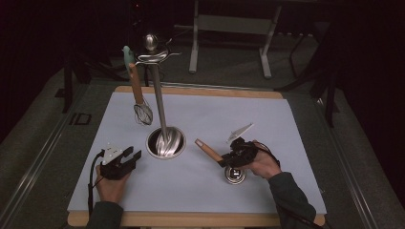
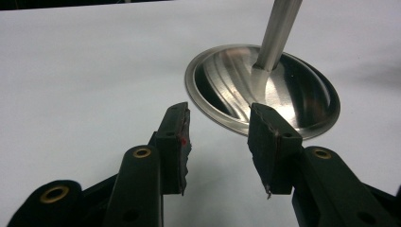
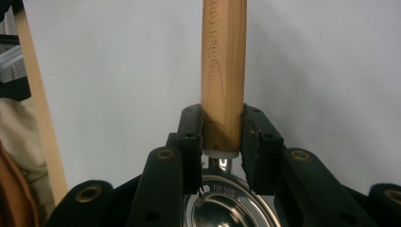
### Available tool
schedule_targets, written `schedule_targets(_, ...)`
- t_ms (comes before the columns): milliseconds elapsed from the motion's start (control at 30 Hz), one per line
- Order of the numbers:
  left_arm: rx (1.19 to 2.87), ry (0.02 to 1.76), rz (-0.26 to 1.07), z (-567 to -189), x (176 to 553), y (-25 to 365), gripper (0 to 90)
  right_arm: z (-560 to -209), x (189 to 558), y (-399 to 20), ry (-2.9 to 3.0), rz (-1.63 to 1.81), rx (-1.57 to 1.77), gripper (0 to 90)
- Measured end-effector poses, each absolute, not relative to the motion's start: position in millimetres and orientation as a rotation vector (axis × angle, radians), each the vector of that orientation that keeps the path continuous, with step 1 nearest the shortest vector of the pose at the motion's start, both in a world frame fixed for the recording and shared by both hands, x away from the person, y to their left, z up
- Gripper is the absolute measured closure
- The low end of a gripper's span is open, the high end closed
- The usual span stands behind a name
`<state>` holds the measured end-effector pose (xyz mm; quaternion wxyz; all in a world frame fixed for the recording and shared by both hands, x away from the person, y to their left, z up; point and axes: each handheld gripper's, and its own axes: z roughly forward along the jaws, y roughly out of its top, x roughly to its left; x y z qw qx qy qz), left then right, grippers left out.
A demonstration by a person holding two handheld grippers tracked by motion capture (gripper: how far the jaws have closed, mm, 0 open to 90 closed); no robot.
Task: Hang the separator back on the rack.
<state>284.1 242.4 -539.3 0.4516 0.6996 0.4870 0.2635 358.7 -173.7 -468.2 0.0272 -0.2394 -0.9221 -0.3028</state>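
**Wooden-handled ladle clamped at the handle's base; left jaws empty beside the stand**

A white mat (image 1: 200, 191) is spread over a wooden table (image 1: 191, 219), and near its middle a steel utensil stand (image 1: 160, 102) is set, with a round dished base (image 2: 283, 94) and a tall pole. From a hook at the top of the stand a whisk (image 1: 142, 110) with a wooden handle and a mint-green tip is hung.

The thing in hand is a small ladle (image 1: 224, 164): a pale, squared wooden handle (image 3: 223, 71) with lettering pressed into it, joined by a white collar to a polished steel bowl (image 3: 222, 208). It is seen at the right front of the mat, its handle angled up and left towards the stand's base, its bowl low over the mat.

The right gripper (image 3: 222, 137) is closed partway, its pads pressed on both sides of the handle's lower end, just above the collar. The left gripper (image 2: 218, 142) is held with its jaws well apart and nothing between them, just beside the rim of the stand's base.

Open mat is left in front of both hands and to the right of the ladle; the mat's front edge lies near the forearms.
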Motion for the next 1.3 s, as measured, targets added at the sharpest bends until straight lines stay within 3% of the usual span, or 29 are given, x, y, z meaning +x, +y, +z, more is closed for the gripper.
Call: schedule_targets(1300, 1.725, 1.207, 0.649, -539, 284, 243, 59.3, -424, 365, -171, -2.824, -1.527, -0.56, 70.7)
